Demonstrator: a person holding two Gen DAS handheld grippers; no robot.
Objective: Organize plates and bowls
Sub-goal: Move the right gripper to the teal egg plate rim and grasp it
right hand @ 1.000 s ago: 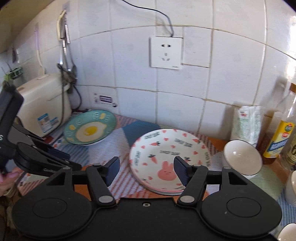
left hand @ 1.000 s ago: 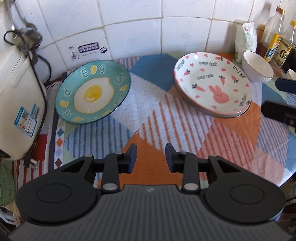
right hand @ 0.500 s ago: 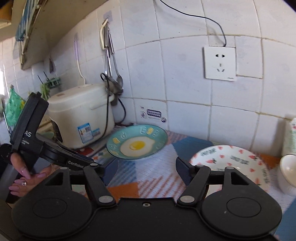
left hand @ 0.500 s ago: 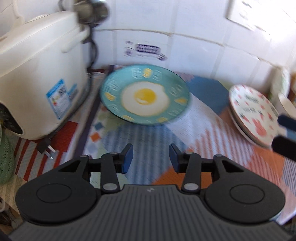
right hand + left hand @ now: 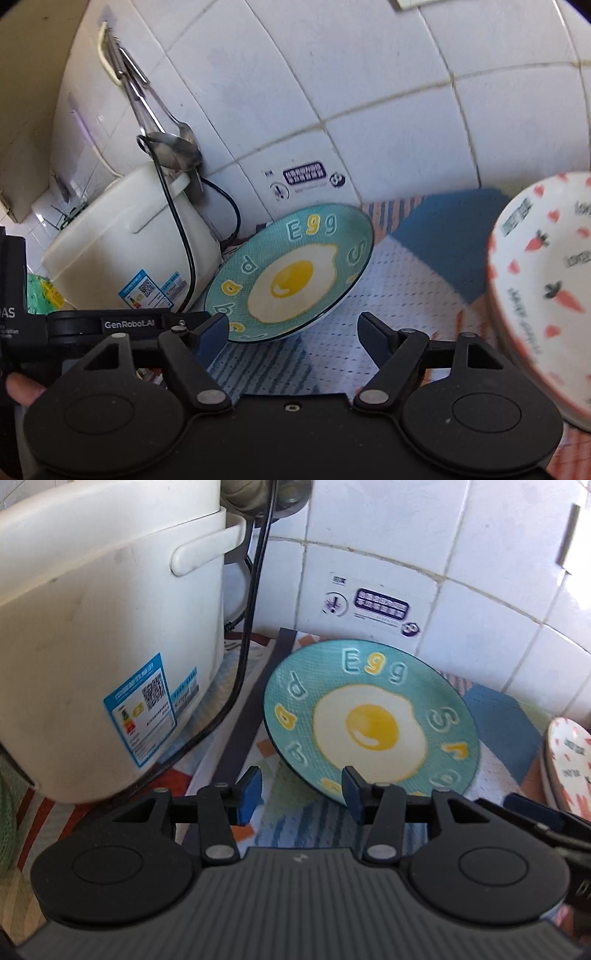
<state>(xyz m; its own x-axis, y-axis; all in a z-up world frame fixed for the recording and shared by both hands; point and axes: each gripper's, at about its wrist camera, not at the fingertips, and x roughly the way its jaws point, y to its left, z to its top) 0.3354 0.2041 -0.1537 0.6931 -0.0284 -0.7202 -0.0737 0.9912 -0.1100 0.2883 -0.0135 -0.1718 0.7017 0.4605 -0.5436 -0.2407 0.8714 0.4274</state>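
- step in hand, as we judge it: the approach to the egg plate [image 5: 371, 725], first piece to be gathered; nothing lifted yet
- landmark is the rice cooker [image 5: 107, 635]; the egg plate lies on the patterned cloth [image 5: 399, 273] just beside the cooker's base, its far rim near the tiled wall [image 5: 480, 572]
- the carrot-and-bunny plates [image 5: 546, 288] sit well apart from the cooker, on the far side of the egg plate
- left gripper [image 5: 301, 794] points down at the egg plate's near rim, cooker side; its jaws have just been opening, nothing between them, one finger in front of the rim
- right gripper [image 5: 291, 334] comes in tilted from the side away from the cooker; jaws have just been opening wide, empty, the plate's near edge just ahead
- a hand [image 5: 22, 391] holds the left tool's handle, seen in the right view
- next move, we reckon: slide one finger under the raised rim and pinch the edge; glazed ware may slip, and the cooker's cord [image 5: 243, 664] is close
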